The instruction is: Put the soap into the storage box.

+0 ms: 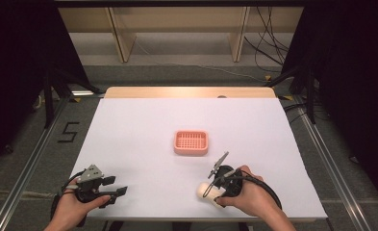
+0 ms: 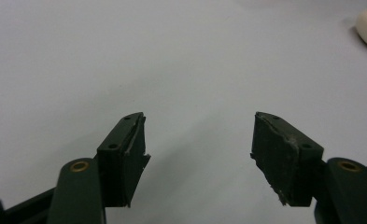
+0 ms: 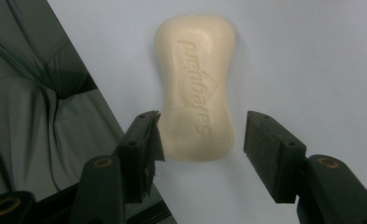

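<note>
I have my right gripper [image 3: 201, 135] lowered over the cream-coloured, waisted bar of soap [image 3: 195, 86], which lies flat on the white table sheet [image 1: 143, 125] close to the near edge, right of centre. My jaws stand part-way open, one on each side of the bar's near end; the left pad sits right against its edge and the right pad has a clear gap, so nothing is gripped yet. In the high view the soap [image 1: 207, 191] pokes out just left of my right hand [image 1: 246, 192].

My left gripper [image 2: 197, 154] hangs over bare sheet at the near left with its jaws wide apart and nothing between them (it seems to have no part in this step).

As I judge it, this is the grasp step: lining up on the soap before pinching it. The pink slotted plastic soap dish [image 1: 191, 143] waits near the middle of the table, farther away and well apart from the bar. Next I should centre the jaws across the bar's narrow waist, close gently, as a smooth bar could squirt out, then lift and carry it to the dish.
</note>
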Action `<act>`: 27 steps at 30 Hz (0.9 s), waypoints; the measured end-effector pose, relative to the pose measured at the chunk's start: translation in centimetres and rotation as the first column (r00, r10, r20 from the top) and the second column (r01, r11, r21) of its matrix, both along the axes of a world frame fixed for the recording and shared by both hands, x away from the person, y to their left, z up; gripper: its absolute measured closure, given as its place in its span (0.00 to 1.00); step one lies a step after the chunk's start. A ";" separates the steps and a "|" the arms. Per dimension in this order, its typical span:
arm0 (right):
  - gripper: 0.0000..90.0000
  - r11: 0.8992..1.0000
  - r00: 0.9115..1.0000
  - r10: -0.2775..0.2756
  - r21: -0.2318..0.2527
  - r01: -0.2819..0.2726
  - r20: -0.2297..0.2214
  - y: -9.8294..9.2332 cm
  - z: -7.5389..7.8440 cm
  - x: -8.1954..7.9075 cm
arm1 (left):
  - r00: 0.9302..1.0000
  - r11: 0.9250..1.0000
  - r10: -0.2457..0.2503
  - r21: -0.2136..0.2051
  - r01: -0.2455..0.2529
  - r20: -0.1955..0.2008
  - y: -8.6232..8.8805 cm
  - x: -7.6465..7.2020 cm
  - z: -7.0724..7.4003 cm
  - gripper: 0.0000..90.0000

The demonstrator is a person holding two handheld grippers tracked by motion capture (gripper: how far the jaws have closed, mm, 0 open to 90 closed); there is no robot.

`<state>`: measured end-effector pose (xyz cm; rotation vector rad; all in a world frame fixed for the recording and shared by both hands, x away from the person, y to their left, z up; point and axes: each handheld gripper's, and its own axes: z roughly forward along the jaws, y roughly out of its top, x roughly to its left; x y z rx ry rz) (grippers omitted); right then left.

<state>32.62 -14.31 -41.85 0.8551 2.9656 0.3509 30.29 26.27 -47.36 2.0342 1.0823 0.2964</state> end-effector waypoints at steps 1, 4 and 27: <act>0.49 1.000 1.000 0.007 -0.001 -0.007 -0.007 0.1 0.0 0.0 | 1.000 1.000 0.000 -0.001 0.000 0.000 0.0 0.0 0.0 0.38; 0.49 1.000 0.999 0.024 -0.017 -0.024 -0.022 0.4 -0.1 0.2 | 1.000 1.000 0.004 -0.010 -0.004 -0.001 -0.1 0.0 -0.1 0.38; 0.44 0.994 0.993 0.061 -0.087 -0.070 -0.102 2.9 -1.8 2.3 | 1.000 1.000 -0.016 0.000 0.016 -0.013 -0.1 0.1 -0.1 0.38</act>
